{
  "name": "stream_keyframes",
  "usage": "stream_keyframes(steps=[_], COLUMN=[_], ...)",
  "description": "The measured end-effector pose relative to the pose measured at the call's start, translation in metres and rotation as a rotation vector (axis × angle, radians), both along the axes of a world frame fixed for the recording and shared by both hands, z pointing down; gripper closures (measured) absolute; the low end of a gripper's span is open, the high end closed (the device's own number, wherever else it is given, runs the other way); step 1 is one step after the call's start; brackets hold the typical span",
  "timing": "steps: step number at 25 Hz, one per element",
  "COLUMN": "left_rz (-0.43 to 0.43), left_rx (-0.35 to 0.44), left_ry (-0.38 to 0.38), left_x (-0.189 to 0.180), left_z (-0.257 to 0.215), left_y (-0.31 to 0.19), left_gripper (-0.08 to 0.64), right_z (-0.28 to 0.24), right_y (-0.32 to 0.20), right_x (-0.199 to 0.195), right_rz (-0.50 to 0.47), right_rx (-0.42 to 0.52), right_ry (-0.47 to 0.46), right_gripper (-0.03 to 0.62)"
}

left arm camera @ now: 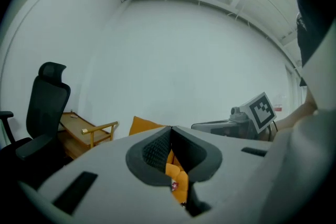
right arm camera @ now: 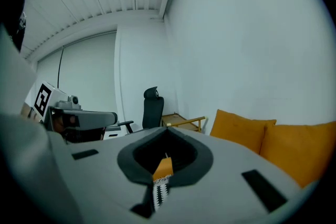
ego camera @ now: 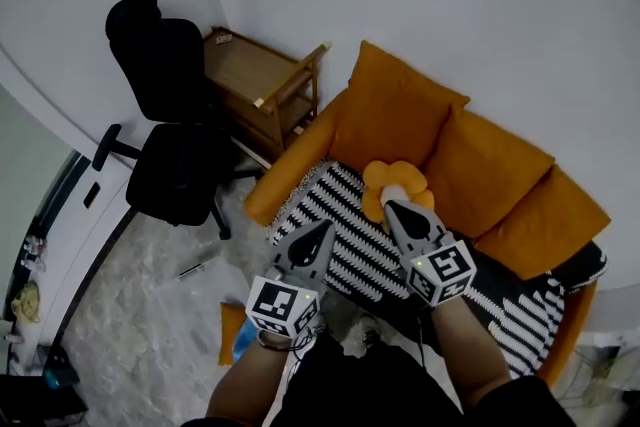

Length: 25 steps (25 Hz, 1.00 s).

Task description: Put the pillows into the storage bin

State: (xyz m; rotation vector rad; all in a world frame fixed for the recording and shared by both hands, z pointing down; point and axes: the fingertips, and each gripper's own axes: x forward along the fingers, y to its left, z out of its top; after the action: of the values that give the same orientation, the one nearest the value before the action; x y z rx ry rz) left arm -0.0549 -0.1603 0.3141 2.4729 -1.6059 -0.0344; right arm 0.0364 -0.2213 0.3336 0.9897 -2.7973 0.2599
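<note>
Two grippers, the left gripper and right gripper, are held with fingers clenched on nothing above the flower-shaped pillow lying on the sofa, where a wide opening is judged needed first.

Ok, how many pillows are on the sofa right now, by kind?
Square orange back cushions: 3
Flower-shaped pillow: 1
Total: 4

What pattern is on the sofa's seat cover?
Black-and-white stripes on the seat cover; clearest in the head view.
</note>
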Motion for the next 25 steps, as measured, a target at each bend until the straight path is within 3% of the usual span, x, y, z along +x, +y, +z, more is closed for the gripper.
stream_keyframes(steps=[9,15,25], left_rz=[0.162,0.213,0.193], left_rx=[-0.031,-0.065,-0.116], left_ry=[0.020,0.025,-0.015], left_x=[0.004,0.032,0.093], left_z=[0.019,0.037,0.066], left_y=[-0.032,-0.047,-0.081], left_gripper=[0.554,0.554,0.554], right_z=[0.014,0.033,0.087], right_y=[-0.014,-0.025,-0.070], right_x=[0.011,0.043,0.109], right_rz=[0.154,0.210,0.215], right_rx=[-0.019,-0.048,-0.156], right_ry=[0.029,0.040,-0.025], right_gripper=[0.589,0.589,0.587])
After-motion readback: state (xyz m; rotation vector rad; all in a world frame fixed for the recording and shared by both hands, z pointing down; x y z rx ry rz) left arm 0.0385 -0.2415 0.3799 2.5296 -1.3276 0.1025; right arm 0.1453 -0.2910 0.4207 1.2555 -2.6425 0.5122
